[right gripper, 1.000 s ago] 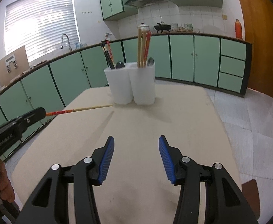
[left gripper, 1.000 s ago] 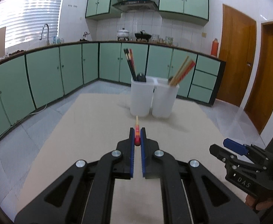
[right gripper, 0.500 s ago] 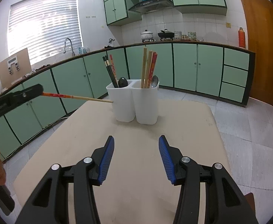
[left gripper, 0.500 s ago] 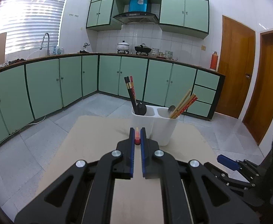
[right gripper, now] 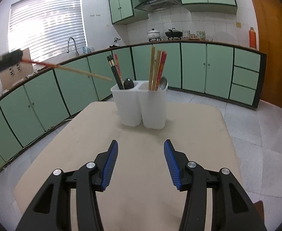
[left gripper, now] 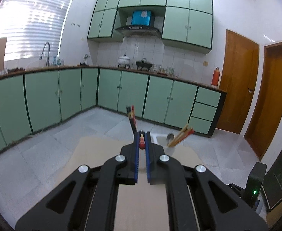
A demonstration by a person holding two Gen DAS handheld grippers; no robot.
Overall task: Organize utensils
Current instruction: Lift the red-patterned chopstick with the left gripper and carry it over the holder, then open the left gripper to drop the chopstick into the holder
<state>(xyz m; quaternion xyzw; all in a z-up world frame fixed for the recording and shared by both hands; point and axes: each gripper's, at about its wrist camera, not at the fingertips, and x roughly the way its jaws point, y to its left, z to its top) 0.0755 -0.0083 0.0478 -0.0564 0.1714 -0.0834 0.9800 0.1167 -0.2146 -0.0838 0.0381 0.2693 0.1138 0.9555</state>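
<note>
A white two-compartment utensil holder stands at the far end of the beige table. Its left compartment holds dark chopsticks and a black spoon; its right one holds wooden and red chopsticks and a metal spoon. My left gripper is shut on a red-ended wooden chopstick, held high in the air to the left of the holder, tip pointing towards it. My right gripper hangs open over the near table with nothing between its fingers.
Green kitchen cabinets run round the room behind the table, with a sink tap at the left and wooden doors at the right. A black device with a green light stands at the table's right.
The left gripper has risen with the chopstick, from near table level to above the holder's rim height. The right gripper has stayed open and barely shifted.
</note>
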